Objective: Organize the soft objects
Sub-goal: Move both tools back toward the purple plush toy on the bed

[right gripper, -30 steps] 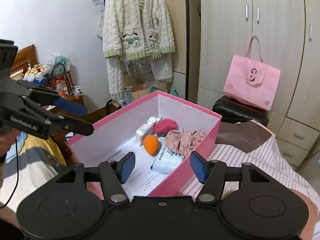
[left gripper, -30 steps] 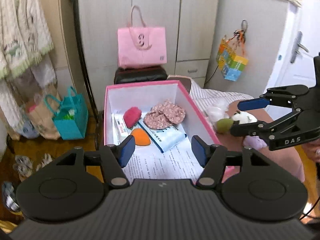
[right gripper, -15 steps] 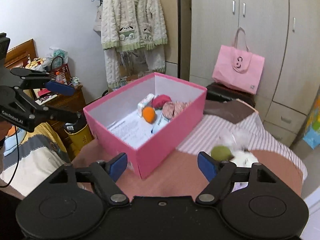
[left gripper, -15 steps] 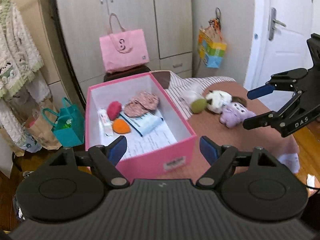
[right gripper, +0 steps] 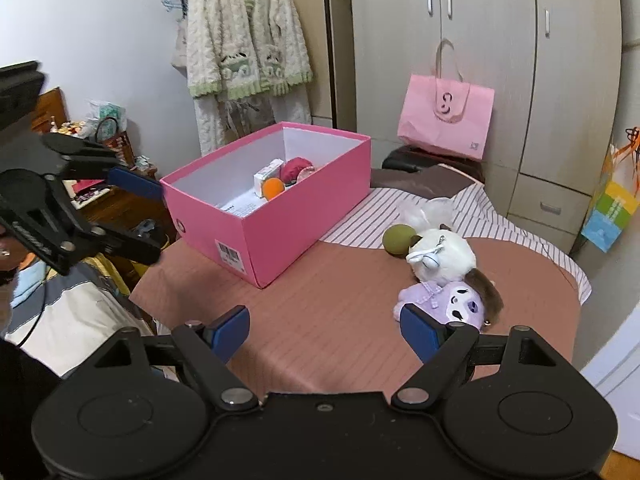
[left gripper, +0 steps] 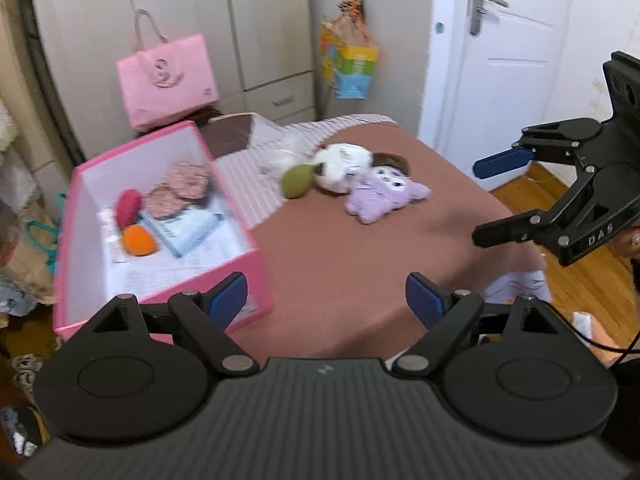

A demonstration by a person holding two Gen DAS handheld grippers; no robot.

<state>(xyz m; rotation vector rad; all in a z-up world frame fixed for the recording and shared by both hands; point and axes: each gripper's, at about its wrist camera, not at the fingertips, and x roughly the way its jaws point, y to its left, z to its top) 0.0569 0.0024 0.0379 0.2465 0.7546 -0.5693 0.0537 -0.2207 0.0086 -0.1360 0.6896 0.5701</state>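
Both tools released, empty; right tool (right gripper: 322,330) nearest purple plush (right gripper: 450,300): approach low, pinch its body, carry to pink box (right gripper: 276,216)

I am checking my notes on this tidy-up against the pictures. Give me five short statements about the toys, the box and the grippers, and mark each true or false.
1. The purple plush toy lies on the bed outside the pink box. True.
2. The left gripper is shut on the olive green ball. False: its jaws stand wide apart and hold nothing; the ball lies on the bed.
3. An orange soft ball sits inside the pink box. True.
4. The white plush toy is already in the box. False: it lies on the bed, against the purple plush toy.
5. The right gripper is open and empty. True.
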